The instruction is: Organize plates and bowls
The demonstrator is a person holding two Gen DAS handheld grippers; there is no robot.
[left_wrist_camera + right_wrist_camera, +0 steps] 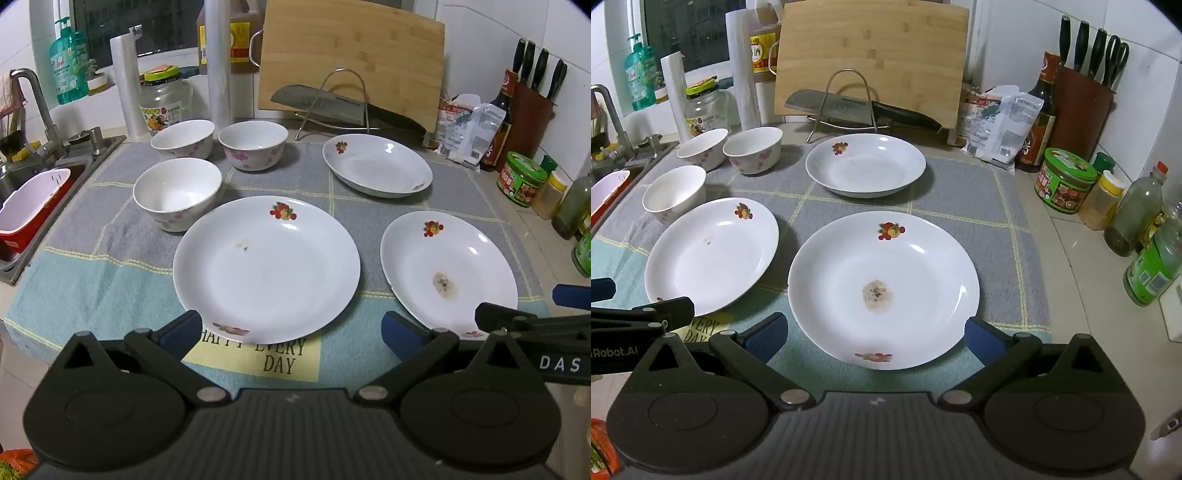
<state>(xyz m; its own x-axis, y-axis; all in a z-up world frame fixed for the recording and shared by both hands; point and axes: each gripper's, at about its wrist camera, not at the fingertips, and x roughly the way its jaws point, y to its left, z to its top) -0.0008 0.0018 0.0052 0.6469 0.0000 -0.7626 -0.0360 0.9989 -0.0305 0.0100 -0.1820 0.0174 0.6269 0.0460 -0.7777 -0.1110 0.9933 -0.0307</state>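
Hovering over the mat-covered surface (pixel 110 236), both tools stand with jaws spread wide and nothing between the pads. Left tool (pixel 291 330): directly ahead of its fingertips lies the near left plate (pixel 266 269); beyond that and to the left, three bowls (pixel 177 192) stand clustered upright. Right tool (pixel 875 334): just ahead lies the stained plate (pixel 882 288), a brown mark at its centre. Far plate (pixel 866 164): well beyond the right tool, before the knife rack (pixel 846 107) and cutting board (pixel 871 59). All three plates lie apart, none stacked.
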